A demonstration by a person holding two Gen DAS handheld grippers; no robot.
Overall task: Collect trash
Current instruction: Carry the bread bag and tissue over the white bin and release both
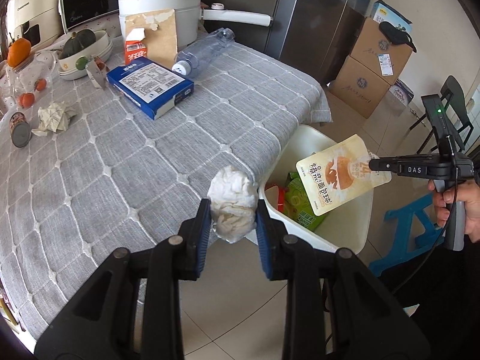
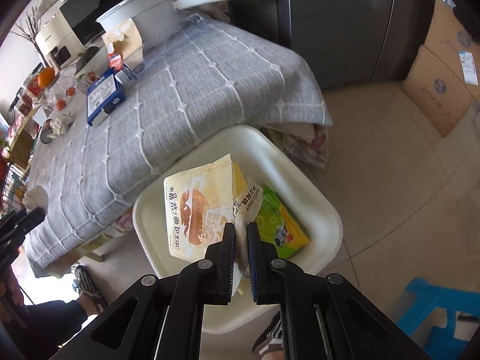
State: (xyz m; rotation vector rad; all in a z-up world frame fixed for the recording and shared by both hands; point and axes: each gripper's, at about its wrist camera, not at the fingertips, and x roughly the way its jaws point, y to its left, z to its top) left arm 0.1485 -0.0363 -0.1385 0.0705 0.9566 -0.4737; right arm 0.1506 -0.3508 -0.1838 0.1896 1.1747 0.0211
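My left gripper (image 1: 233, 210) is shut on a crumpled white tissue wad (image 1: 232, 199), held at the table's edge beside the white trash bin (image 1: 357, 228). My right gripper (image 2: 241, 230) is shut on a cream bread-snack pouch (image 2: 196, 207), hanging over the open bin (image 2: 324, 210). In the left wrist view that pouch (image 1: 336, 174) dangles from the right gripper (image 1: 378, 164) above the bin. A green wrapper (image 2: 282, 225) and red packaging (image 1: 277, 195) lie inside the bin.
On the grey tablecloth (image 1: 135, 162) lie a blue box (image 1: 150, 85), an empty plastic bottle (image 1: 204, 51), crumpled paper (image 1: 55, 117), a can (image 1: 19, 129), a milk carton (image 1: 135, 49) and a white pot (image 1: 162, 3). Cardboard boxes (image 1: 372, 66) and a blue stool (image 2: 438, 315) stand on the floor.
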